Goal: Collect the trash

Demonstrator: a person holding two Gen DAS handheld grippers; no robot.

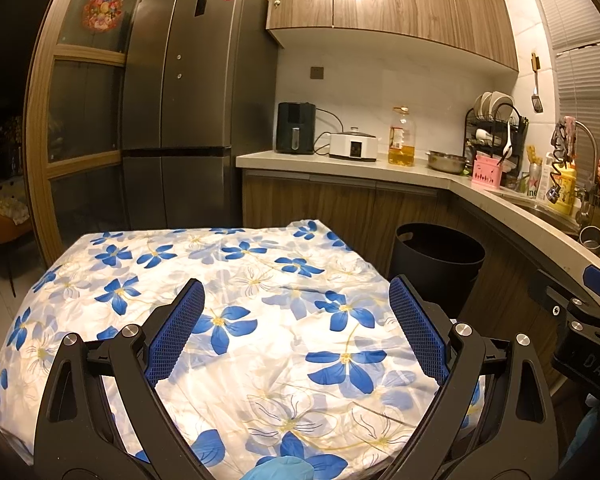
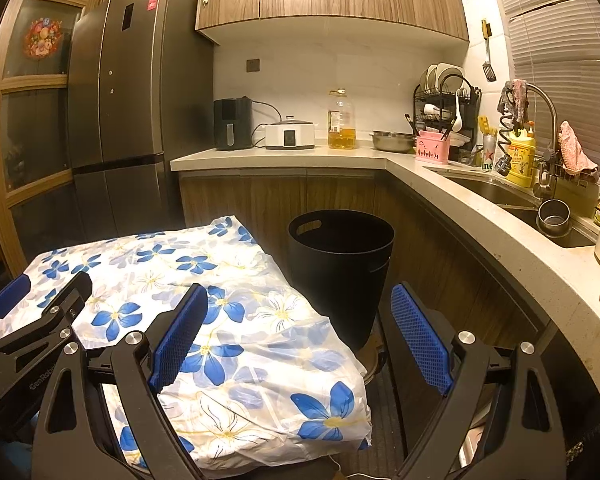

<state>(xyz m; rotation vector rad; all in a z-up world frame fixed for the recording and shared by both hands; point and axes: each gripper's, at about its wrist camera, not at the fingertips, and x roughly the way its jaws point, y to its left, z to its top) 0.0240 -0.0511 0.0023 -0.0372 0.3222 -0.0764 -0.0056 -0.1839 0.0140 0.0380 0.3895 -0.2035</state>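
Both grippers hang above a small table covered with a flowered cloth (image 1: 260,320), and no trash shows anywhere on this cloth in the two views. The left gripper (image 1: 296,328) has its two blue-padded fingers spread wide, with nothing between them; it is held over the middle of the table, I think because the person is waiting or looking for something to pick. The right gripper (image 2: 300,336) is spread wide in the same way and holds nothing; it points toward the right edge of the table and the black bin (image 2: 340,264) that stands on the floor just beside this edge, in front of the lower cabinets. This bin is probably placed there so that things from the table can be dropped in with a short move. Its mouth is open, without a lid, but the inside is dark and I cannot tell if something is already in it. On the counter (image 2: 284,158) behind, there is a steel bowl (image 2: 392,140), whose content is hidden, an oil bottle (image 2: 342,128) about one third full, and a pink caddy (image 2: 432,148) with utensils standing in it. Either the table is already cleaned, or the trash to collect lies outside these views; I cannot say which.
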